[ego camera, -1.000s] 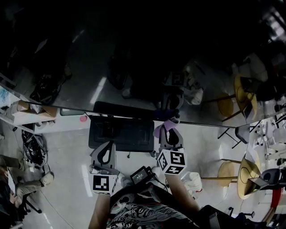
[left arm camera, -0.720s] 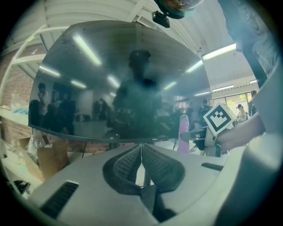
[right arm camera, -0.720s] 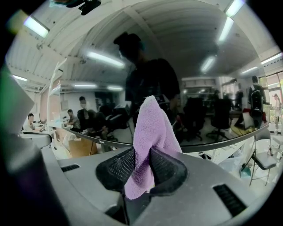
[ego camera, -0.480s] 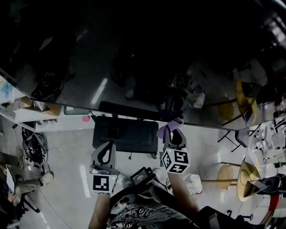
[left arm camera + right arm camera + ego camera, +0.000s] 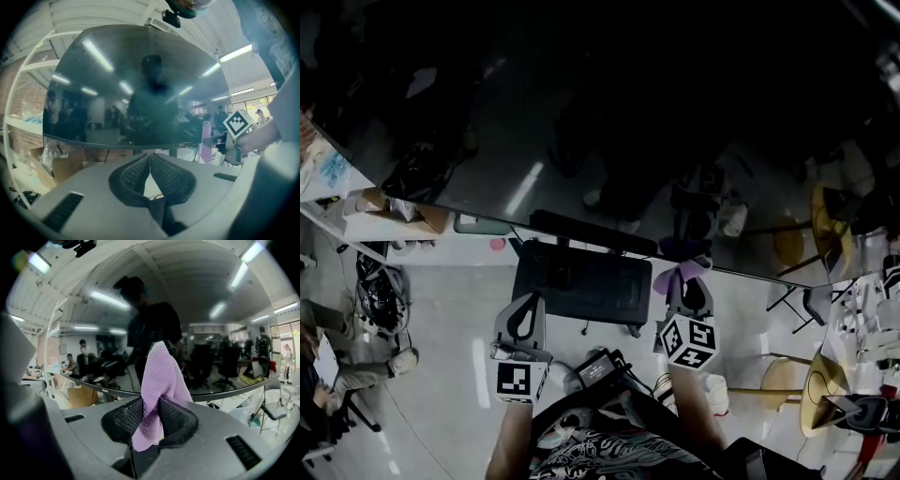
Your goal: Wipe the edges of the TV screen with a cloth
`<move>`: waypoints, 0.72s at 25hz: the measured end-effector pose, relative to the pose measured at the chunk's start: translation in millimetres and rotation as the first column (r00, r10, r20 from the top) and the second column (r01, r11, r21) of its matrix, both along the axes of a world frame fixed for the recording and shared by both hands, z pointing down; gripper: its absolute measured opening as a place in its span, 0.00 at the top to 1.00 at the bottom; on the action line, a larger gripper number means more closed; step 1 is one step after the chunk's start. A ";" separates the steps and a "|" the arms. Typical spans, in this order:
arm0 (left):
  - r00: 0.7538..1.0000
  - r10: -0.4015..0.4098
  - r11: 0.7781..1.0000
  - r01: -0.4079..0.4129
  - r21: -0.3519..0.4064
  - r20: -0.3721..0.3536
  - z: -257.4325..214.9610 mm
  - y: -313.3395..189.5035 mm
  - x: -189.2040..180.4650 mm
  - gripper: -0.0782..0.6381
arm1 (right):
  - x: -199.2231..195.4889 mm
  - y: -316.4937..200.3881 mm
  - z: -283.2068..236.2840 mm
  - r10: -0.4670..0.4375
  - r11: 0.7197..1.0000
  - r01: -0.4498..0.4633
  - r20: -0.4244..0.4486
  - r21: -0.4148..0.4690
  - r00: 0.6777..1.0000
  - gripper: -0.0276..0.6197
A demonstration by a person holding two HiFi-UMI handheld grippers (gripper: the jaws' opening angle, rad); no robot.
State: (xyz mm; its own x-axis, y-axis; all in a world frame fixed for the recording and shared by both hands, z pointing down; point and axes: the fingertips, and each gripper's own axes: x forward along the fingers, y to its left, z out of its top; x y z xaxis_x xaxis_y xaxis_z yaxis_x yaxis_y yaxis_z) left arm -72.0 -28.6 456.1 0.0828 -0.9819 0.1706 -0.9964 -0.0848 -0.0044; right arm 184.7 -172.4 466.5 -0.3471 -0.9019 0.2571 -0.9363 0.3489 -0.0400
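The big dark TV screen (image 5: 609, 112) fills the top of the head view, and its lower edge (image 5: 741, 273) slants down to the right. My right gripper (image 5: 682, 278) is shut on a purple cloth (image 5: 667, 277), holding it right at that lower edge. In the right gripper view the cloth (image 5: 161, 376) stands up between the jaws in front of the screen's bottom bezel (image 5: 220, 391). My left gripper (image 5: 528, 302) hangs back below the screen, shut on nothing. Its jaws (image 5: 150, 158) meet in front of the screen (image 5: 140, 84).
A black stand base (image 5: 581, 281) sits under the screen on the pale floor. Shelving with cardboard boxes (image 5: 394, 211) is at the left, with a seated person's legs (image 5: 356, 375) below it. Yellow stools (image 5: 820, 384) and chairs stand at the right.
My right gripper has slid to the right along the screen's lower edge with the cloth. The left gripper has stayed about where it was.
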 end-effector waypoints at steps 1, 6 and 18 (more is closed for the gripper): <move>1.000 -0.010 1.000 0.010 0.013 0.003 -1.5 -3.1 -3.1 0.87 | 1.4 0.5 0.3 -0.001 1.000 0.001 0.000 0.001 1.000 0.79; 0.999 -0.023 0.999 0.023 0.022 0.027 -5.8 -27.3 -14.8 0.87 | 5.3 1.3 0.6 0.001 1.000 0.000 -0.018 0.010 1.000 0.79; 0.999 0.016 0.995 -0.019 0.095 0.034 -31.9 -95.6 -22.5 0.87 | 5.3 -5.6 -5.2 0.053 0.999 -0.053 -0.029 -0.004 0.998 0.79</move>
State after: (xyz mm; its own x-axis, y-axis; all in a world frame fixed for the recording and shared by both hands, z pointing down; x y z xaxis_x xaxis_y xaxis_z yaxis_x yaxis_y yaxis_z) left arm -94.5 -124.2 424.3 0.0959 -0.9922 0.0793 -0.9939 -0.0997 -0.0464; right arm 190.0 -178.1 461.3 -0.2914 -0.9176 0.2704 -0.9542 0.2987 -0.0146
